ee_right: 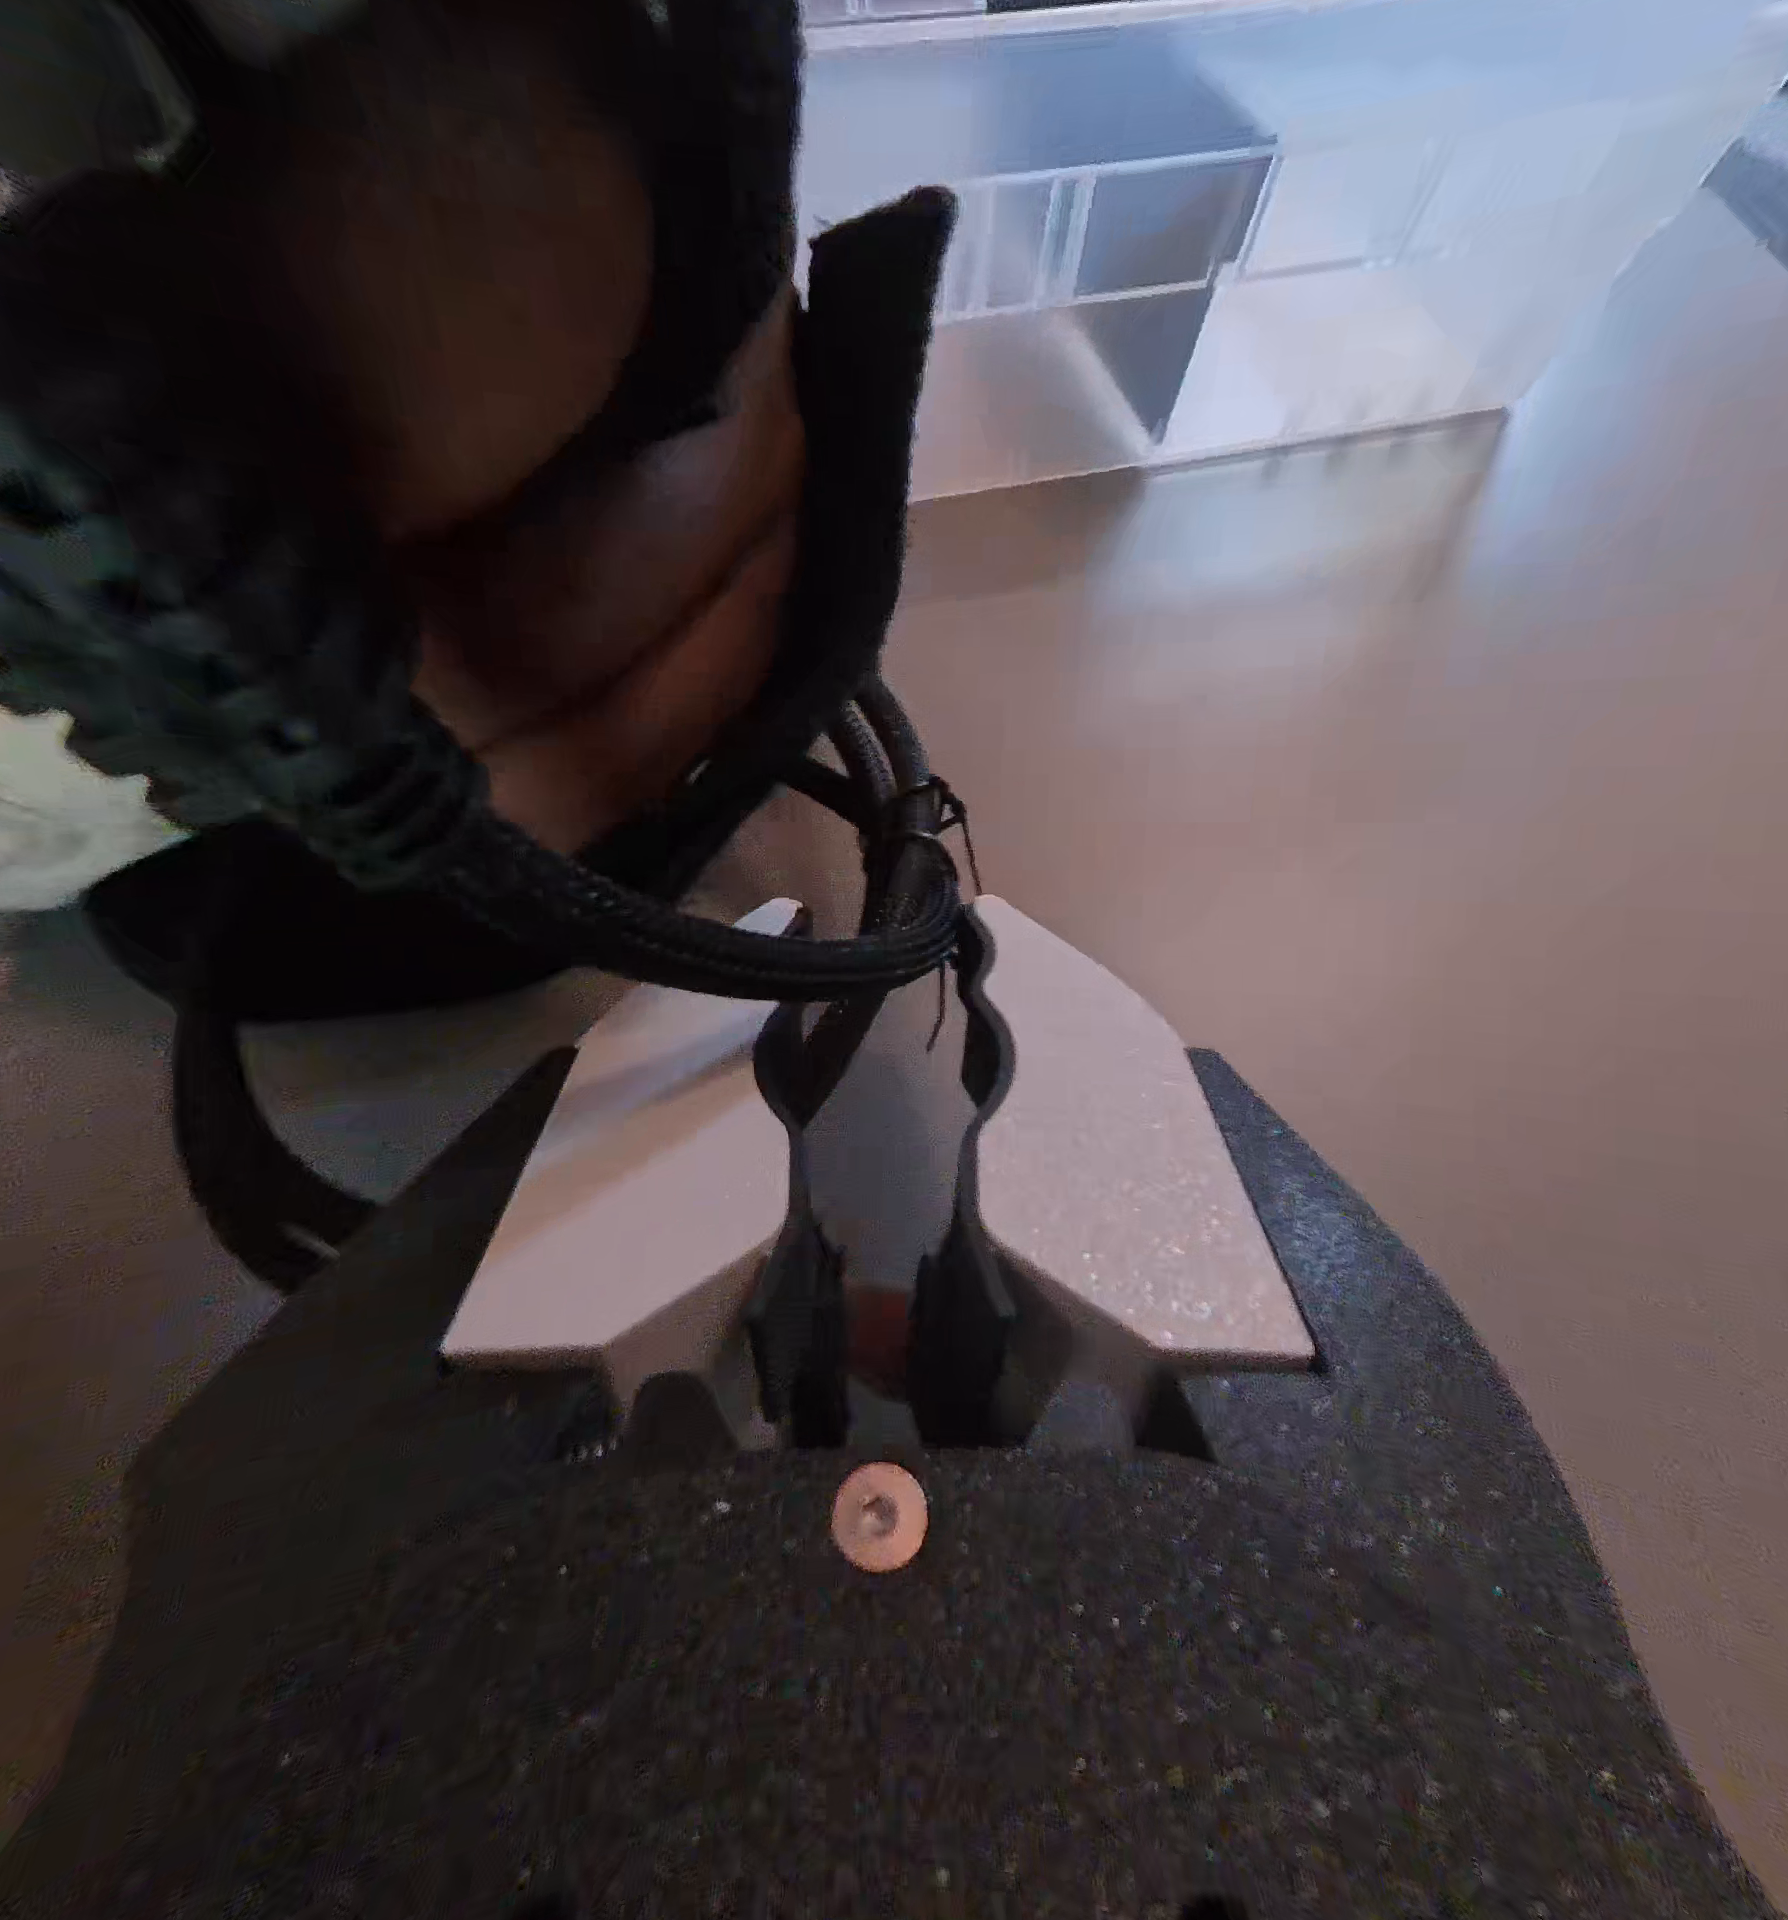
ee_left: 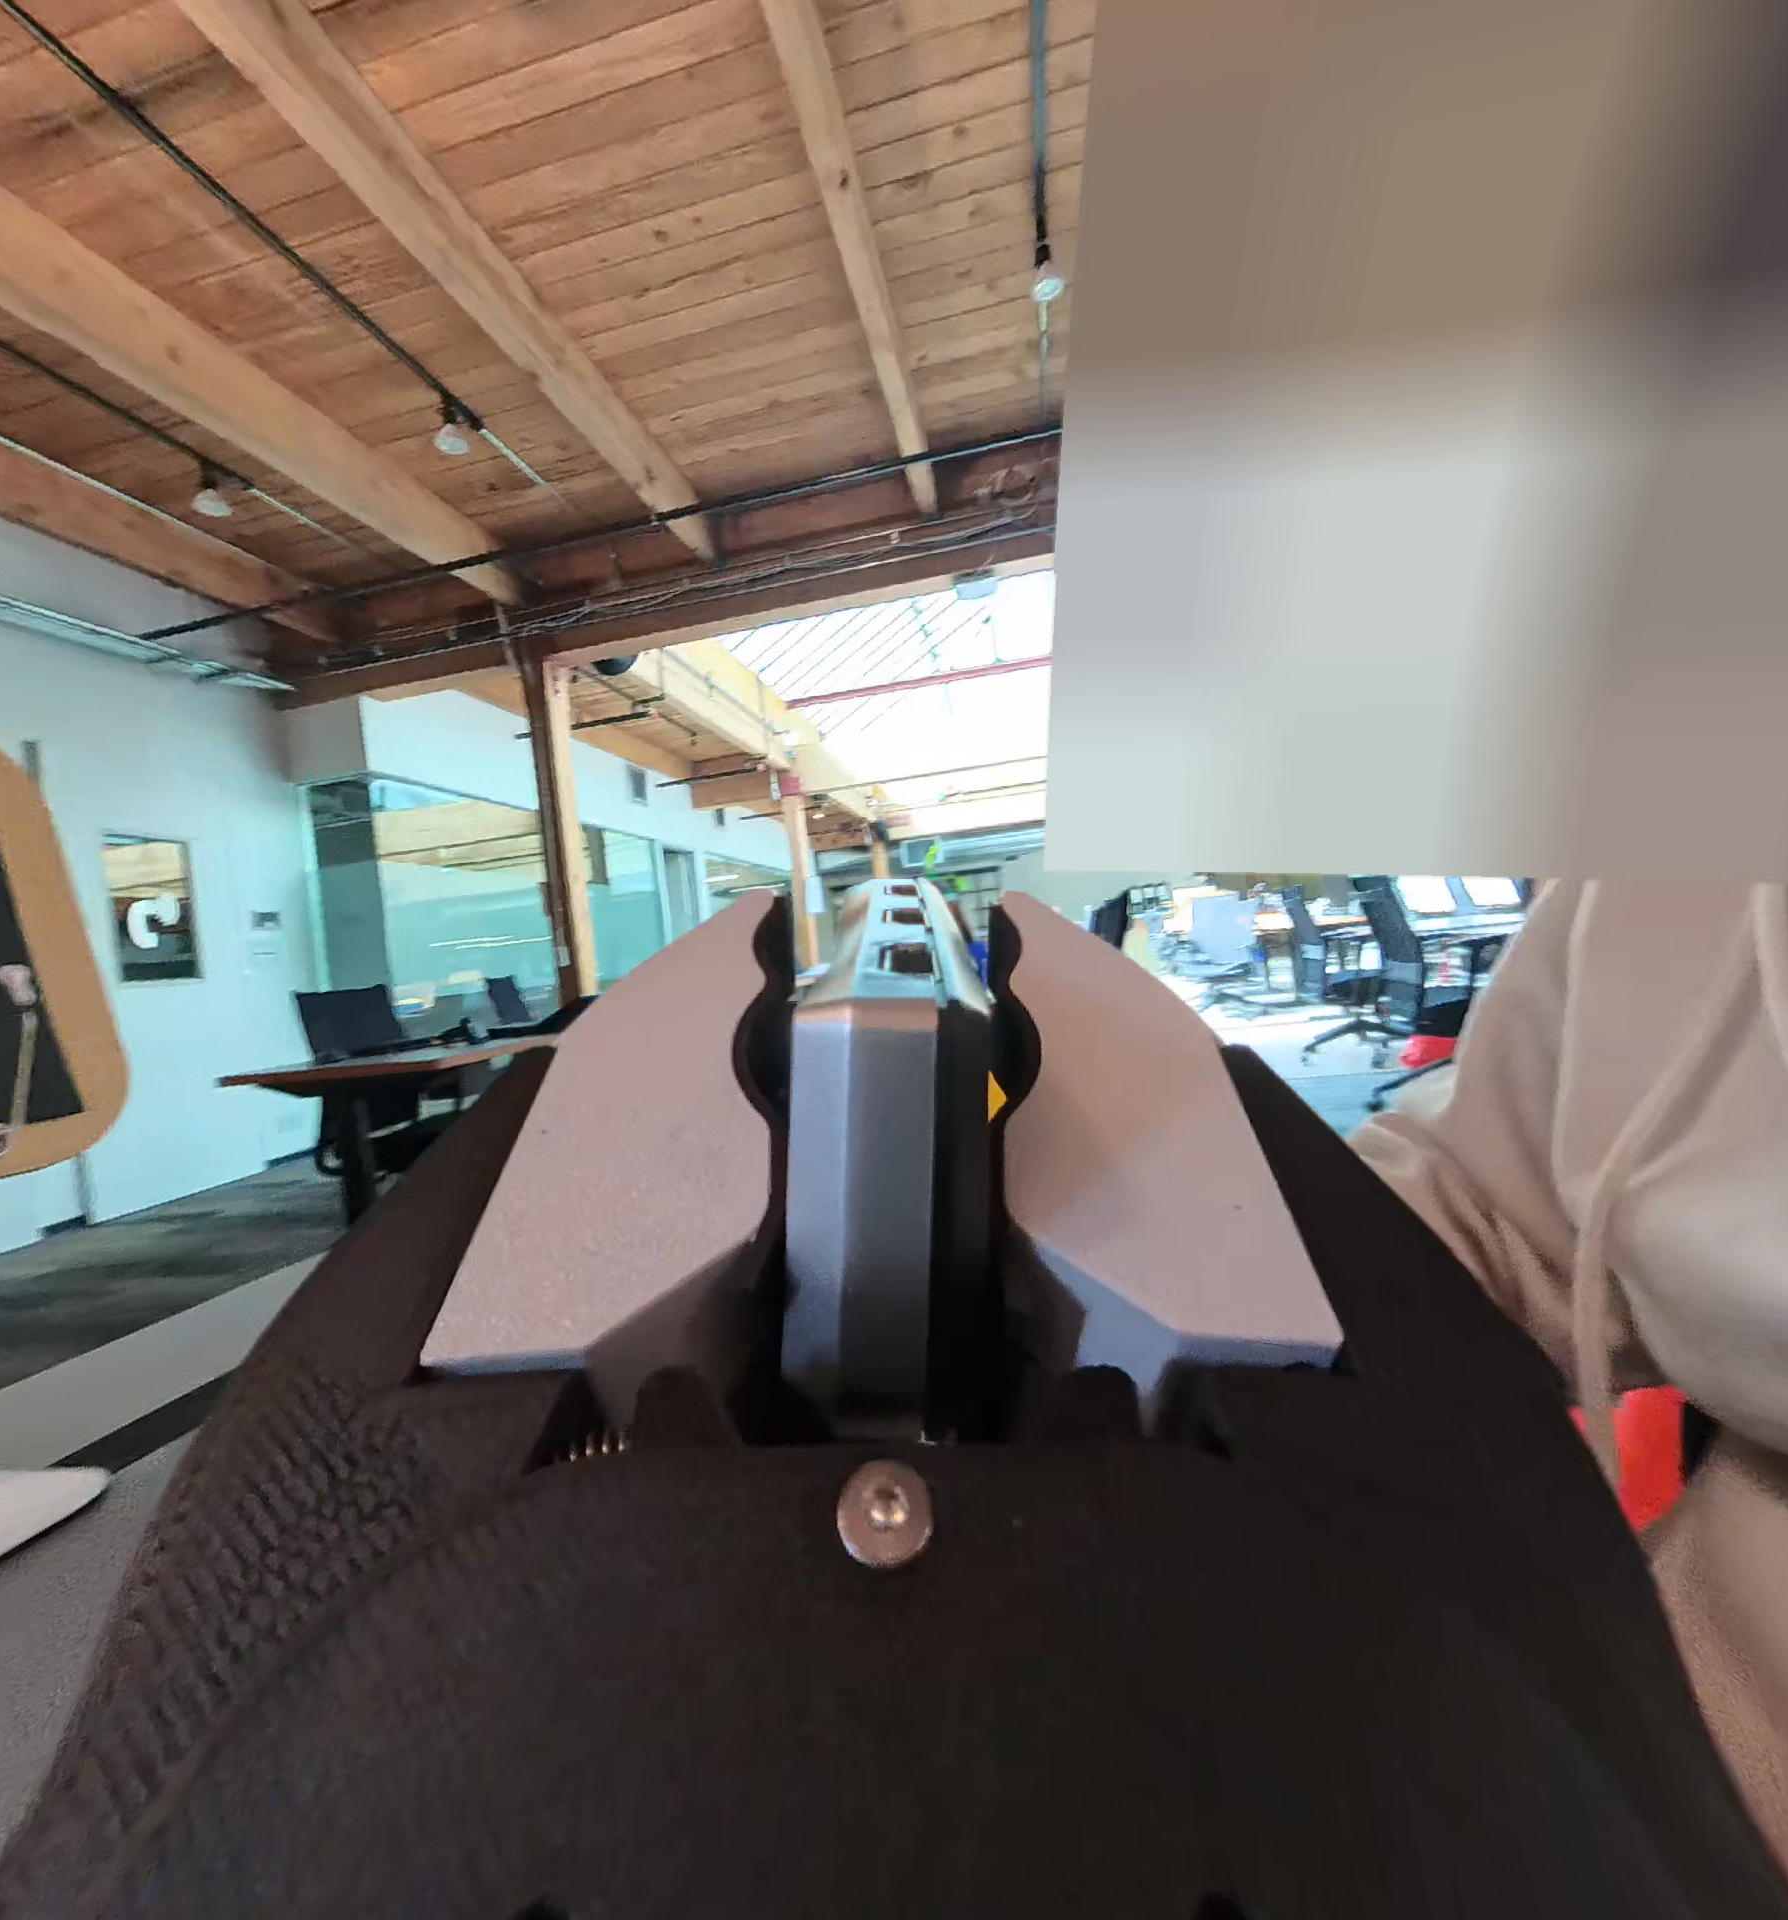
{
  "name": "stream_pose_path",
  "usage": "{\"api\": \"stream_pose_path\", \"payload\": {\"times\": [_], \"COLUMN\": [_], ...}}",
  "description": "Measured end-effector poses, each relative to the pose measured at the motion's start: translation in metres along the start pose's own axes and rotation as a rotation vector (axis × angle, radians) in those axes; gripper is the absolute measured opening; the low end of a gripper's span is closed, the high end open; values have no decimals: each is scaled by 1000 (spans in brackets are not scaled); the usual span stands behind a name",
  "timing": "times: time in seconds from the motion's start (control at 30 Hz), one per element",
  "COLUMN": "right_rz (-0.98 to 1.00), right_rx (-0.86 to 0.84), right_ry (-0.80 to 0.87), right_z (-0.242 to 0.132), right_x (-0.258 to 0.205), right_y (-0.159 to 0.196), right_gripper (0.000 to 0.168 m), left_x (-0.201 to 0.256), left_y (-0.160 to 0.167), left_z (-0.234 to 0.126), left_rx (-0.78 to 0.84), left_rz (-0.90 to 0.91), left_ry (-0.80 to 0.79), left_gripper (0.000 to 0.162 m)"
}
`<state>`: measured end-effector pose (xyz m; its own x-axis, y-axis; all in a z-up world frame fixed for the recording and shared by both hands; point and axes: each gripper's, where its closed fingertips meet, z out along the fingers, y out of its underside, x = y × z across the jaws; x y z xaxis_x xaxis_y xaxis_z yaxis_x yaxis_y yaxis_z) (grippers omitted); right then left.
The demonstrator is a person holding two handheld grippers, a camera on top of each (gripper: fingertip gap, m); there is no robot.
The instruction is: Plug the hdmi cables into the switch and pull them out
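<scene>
We saw the left gripper [ee_left: 890,966] raised toward the timber ceiling [ee_left: 516,270], clamped narrow on the grey switch [ee_left: 864,1174], which stood edge-on between its fingers with the port slots running away from the camera. A person's pale sleeve [ee_left: 1648,1195] sat just beside it. In the right wrist view, the right gripper [ee_right: 885,977] hung over the tan table [ee_right: 1389,831], its jaws narrow but apart, with the bundled black braided hdmi cables [ee_right: 724,935] draped across the tips; we could not tell whether they were pinched. A thin tie [ee_right: 921,821] bound the bundle. We judged no plug seated yet: best grip one connector squarely behind its head and align it with a slot before pushing.
</scene>
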<state>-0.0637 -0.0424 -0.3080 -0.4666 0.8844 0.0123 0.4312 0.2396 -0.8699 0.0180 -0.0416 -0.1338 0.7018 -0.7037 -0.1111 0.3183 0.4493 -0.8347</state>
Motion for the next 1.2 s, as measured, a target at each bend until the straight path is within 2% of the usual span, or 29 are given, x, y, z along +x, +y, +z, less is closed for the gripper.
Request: {"api": "stream_pose_path", "payload": {"times": [0.13, 0.23, 0.33, 0.47, 0.6, 0.67, 0.77, 0.87, 0.97, 1.1, 1.17, 1.2], "right_rz": [-76, -174, -163, -162, -198, -198, -180, -120, -56, 26, 101, 245], "right_rx": [0, 62, 206, 375, 450, 465, 390, 337, 255, 97, -136, -288], "right_ry": [118, 341, 539, 762, 947, 1049, 1275, 1497, 1651, 1688, 1548, 1443], "right_z": [-8, -40, -95, -173, -254, -303, -385, -456, -492, -492, -471, -460], "right_x": [11, 42, 73, 99, 108, 113, 125, 129, 137, 164, 185, 188], "right_y": [-4, -21, -40, -60, -81, -88, -82, -62, -23, 49, 102, 138], "right_gripper": [17, 15, 14, 14, 14, 13, 13, 14, 14, 15, 18, 27], "left_x": [5, 1, -10, -25, -44, -64, -85, -100, -96, -93, -93, -92], "left_y": [-6, -10, -10, 6, 24, 24, 22, 35, 42, 45, 48, 50], "left_z": [-1, -3, -4, -1, -3, -13, -29, -40, -36, -34, -34, -33], "left_rx": [43, 71, 64, -21, -112, -97, -26, -27, -42, -77, -110, -127], "left_rz": [-12, 16, 36, 40, 19, -56, -230, -420, -548, -498, -457, -444], "left_ry": [33, 4, -62, -153, -271, -385, -489, -563, -503, -501, -514, -512], "left_gripper": [37, 46, 68, 81, 81, 75, 68, 61, 59, 55, 56, 55]}}
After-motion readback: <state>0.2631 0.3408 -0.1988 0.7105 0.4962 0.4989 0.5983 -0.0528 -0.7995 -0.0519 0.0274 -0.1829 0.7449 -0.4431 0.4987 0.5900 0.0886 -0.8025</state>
